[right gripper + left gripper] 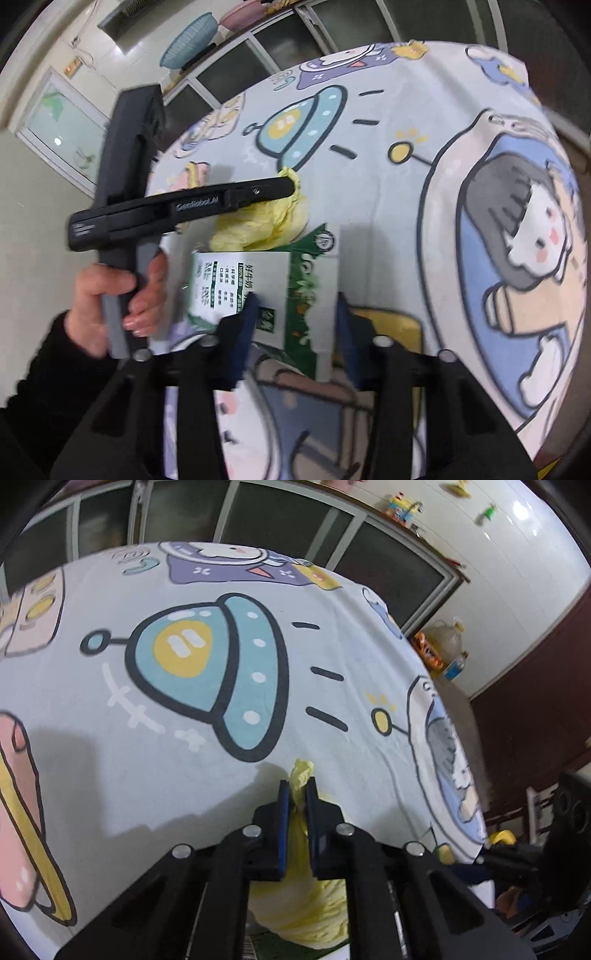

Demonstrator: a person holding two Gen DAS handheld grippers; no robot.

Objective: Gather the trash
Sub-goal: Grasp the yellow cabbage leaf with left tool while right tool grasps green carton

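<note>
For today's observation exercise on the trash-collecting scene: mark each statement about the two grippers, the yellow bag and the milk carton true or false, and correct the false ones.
1. The left gripper is clamped on a twisted part of the yellow bag. True.
2. The milk carton stands between the right gripper's fingers. True.
3. The yellow bag lies on bare wood. False: it lies on a cartoon-printed cloth.
4. The milk carton is red. False: it is green and white.
5. A bare hand holds the left gripper's handle. True.
6. The right gripper grips the yellow bag. False: the left one does.
</note>
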